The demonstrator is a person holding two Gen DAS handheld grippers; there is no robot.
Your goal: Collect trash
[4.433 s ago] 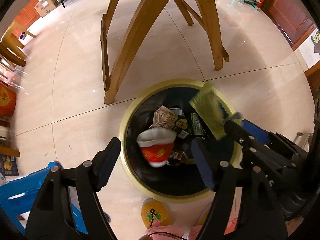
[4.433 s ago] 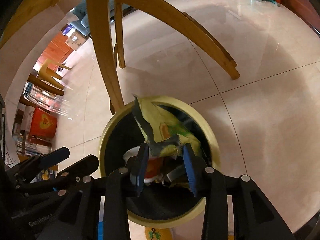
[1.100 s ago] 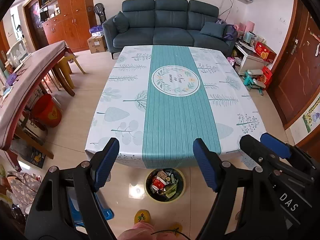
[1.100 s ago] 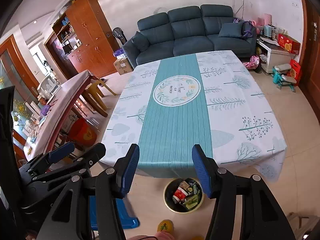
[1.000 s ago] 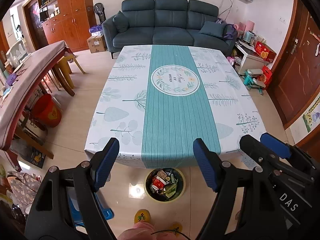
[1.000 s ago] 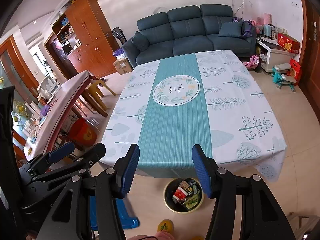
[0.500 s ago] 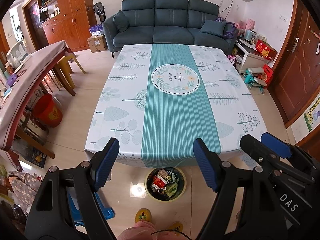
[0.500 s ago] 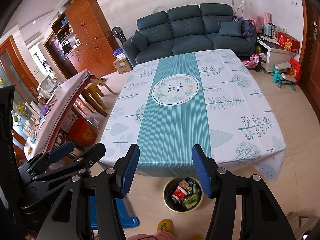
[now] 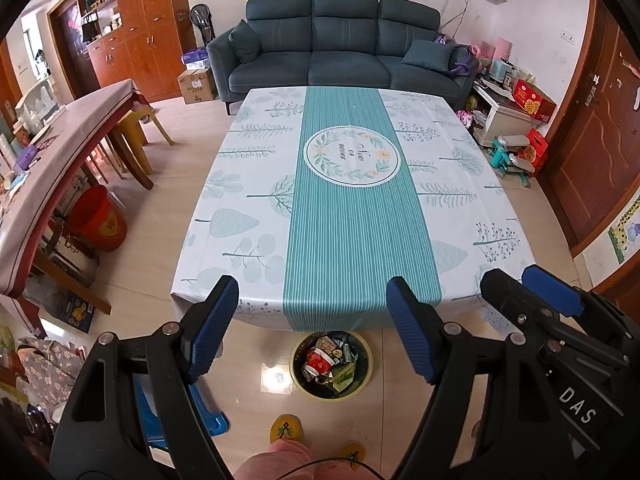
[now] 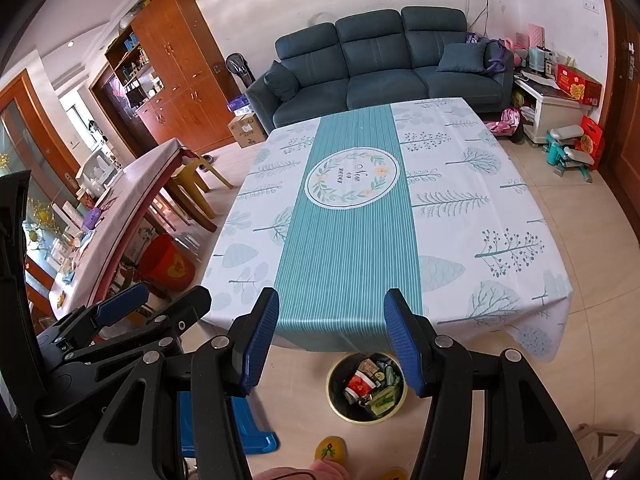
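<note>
Tiled floor (image 9: 256,376) carries the trash bin (image 9: 298,372) — table (image 9: 348,208) wears only its tablecloth.

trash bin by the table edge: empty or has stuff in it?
Has stuff in it. The yellow-rimmed trash bin stands upright on the floor at the table's near edge, holding a red-and-white cup and crumpled wrappers.

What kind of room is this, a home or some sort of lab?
It looks like a lived-in family living and dining room. A dark blue sofa stands against the far wall, a big table with a leaf-patterned cloth fills the middle, and wooden cabinets line the left side. A full trash bin sits on the tiled floor.
</note>
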